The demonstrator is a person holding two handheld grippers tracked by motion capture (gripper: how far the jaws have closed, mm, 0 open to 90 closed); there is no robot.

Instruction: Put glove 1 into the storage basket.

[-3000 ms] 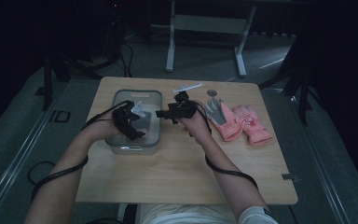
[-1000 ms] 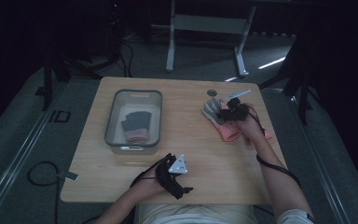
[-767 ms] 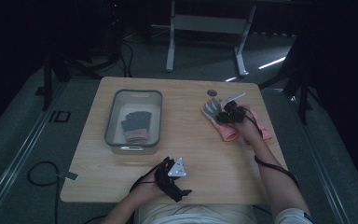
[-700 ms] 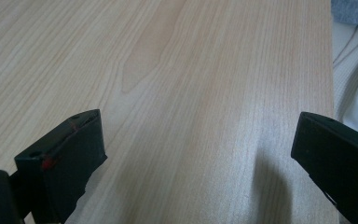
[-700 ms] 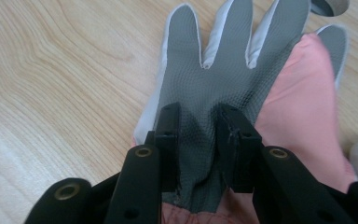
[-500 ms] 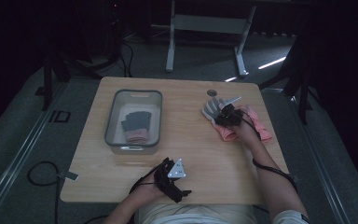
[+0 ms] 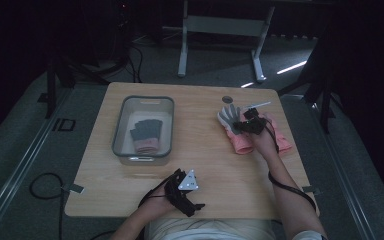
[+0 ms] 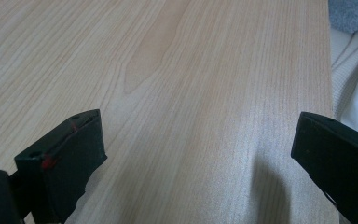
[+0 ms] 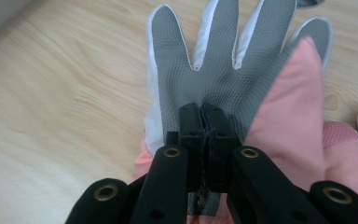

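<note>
Two gloves on the right half of the wooden table (image 7: 215, 165): a grey-and-pink glove (image 7: 228, 118) lying palm up, fingers pointing far, and a second pink glove (image 7: 281, 141) just beside it on the right, their edges touching or overlapping. One more pair of grey gloves with pink cuffs (image 7: 145, 135) inside the single clear plastic bin (image 7: 121, 121) at the left-centre, lying flat on its floor. One small dark round disc (image 7: 227, 99) near the far edge.

Two grippers. Right gripper (image 9: 204, 122) over the grey-and-pink glove (image 9: 214, 70), jaws having just closed, pressed together with a pinch of the grey palm fabric caught between the pads. Left gripper (image 8: 193, 154) at the near edge, resting low over bare wood, jaws spread wide with nothing between them; grey three-cornered plate on top in the high view (image 7: 180, 192).

Glove palm: dimpled, rubbery grey with white strips between the fingers, pink smooth fabric folded across the right side. Bin: rectangular, rounded corners, grey rim. Table: pale wood grain, rectangular, rounded corners.
</note>
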